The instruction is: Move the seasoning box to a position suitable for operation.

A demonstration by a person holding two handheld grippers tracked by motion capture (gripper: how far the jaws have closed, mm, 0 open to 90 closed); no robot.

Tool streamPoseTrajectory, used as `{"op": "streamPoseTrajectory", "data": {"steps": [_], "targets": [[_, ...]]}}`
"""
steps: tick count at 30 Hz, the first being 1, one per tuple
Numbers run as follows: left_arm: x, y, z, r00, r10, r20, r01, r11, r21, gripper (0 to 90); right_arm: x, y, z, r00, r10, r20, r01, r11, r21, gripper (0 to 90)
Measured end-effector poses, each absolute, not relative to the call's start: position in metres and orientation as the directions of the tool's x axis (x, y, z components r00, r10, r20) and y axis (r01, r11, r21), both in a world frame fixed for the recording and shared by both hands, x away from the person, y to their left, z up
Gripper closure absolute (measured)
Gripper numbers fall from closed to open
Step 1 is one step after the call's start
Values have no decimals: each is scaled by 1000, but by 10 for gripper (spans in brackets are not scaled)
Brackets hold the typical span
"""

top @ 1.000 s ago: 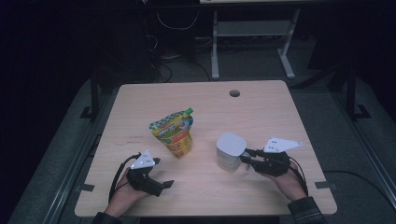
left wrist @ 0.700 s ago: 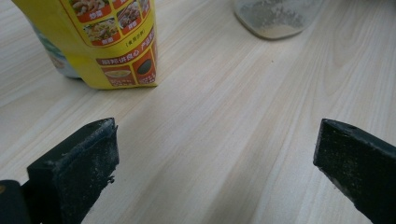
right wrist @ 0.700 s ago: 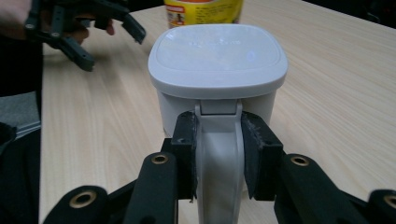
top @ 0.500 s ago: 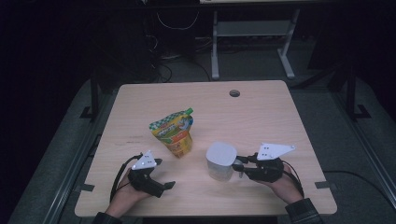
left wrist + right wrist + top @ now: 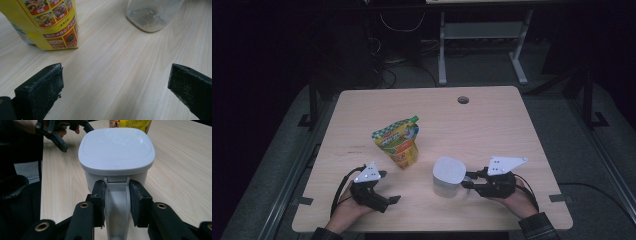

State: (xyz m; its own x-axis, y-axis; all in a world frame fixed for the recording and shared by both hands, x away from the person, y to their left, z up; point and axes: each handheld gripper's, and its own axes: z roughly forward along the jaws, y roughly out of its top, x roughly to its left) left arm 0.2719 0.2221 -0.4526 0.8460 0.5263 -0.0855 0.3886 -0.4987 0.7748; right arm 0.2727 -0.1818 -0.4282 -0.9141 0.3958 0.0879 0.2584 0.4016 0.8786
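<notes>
A dark room with grey carpet surrounds a pale wood-grain tabletop (image 5: 492, 125) with a round cable hole (image 5: 463, 100) near its far edge. Near the middle stands a yellow food pouch (image 5: 398, 142) with pictured dishes and small Chinese print, unreadable. The white lidded jug (image 5: 448, 176) sits toward the near edge; the right gripper (image 5: 468, 181) clamps its handle. The left gripper (image 5: 391, 187), near the near-left corner, has fingers wide, holding nothing.

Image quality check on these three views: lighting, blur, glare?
High view: dim, dark surroundings, light wooden table lit, slightly soft. Left gripper view: bright, black fingers blurred up close, yellow printed pouch sharp. Right gripper view: soft sheen on the white lidded plastic container, no harsh glare.
</notes>
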Motion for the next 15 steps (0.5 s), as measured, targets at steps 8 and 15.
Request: {"op": "streamPoseTrajectory", "data": {"steps": [8, 15], "targets": [[271, 222, -452, 849, 522, -84, 385, -500, 776, 0, 268, -192, -426, -898, 427, 106, 276, 359, 892, 580], [270, 221, -453, 847, 523, -92, 390, -494, 777, 0, 260, -209, -422, -865, 483, 138, 314, 305, 899, 555]]}}
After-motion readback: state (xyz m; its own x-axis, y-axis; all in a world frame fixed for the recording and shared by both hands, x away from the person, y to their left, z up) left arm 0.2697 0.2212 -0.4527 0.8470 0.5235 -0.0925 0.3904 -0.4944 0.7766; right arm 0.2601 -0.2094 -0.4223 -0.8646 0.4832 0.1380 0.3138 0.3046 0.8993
